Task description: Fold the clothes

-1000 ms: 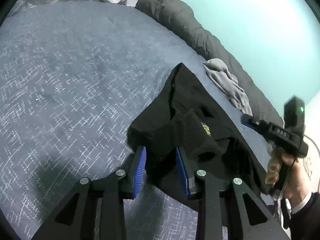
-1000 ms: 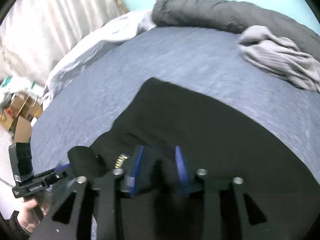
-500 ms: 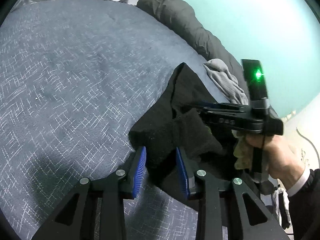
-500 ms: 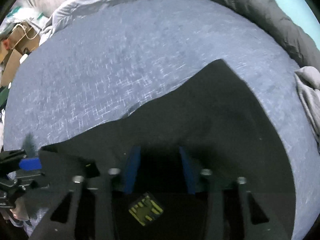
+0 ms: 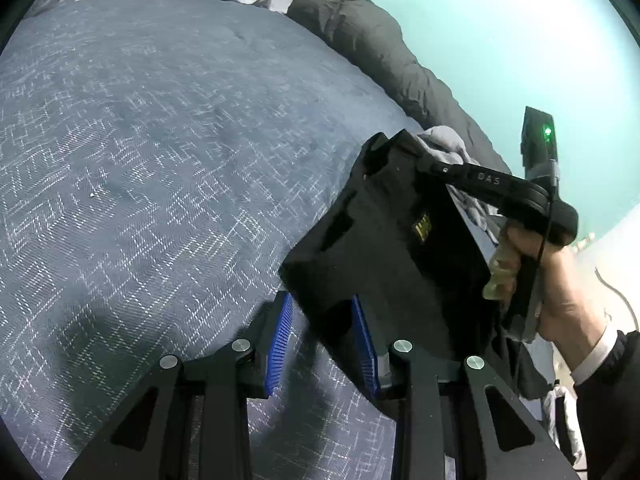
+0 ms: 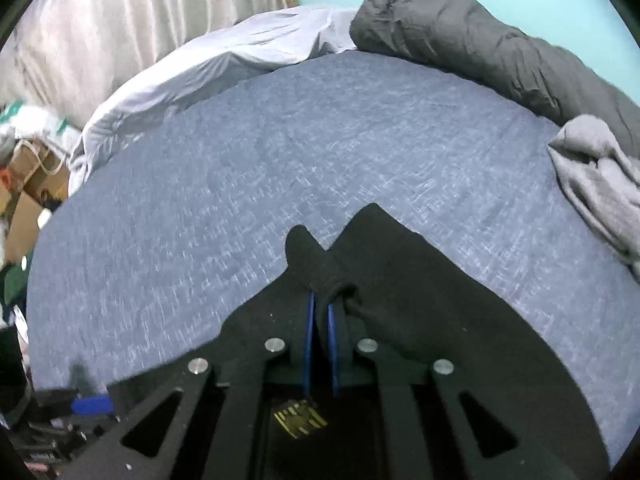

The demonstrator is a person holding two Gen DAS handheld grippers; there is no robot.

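While the right gripper (image 6: pixel 319 334) pinches a fold of the black garment (image 6: pixel 420 304) above the bed (image 6: pixel 320 140), the left gripper (image 5: pixel 322 344) gapes wide around its near corner.

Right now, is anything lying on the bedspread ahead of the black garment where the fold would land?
Nothing visible does. The bedspread ahead of the black garment is bare; the grey garment lies off to the side.

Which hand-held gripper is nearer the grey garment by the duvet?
Right. The right hand-held gripper reaches almost to the grey garment; the left hand-held gripper sits at the black garment's near edge.
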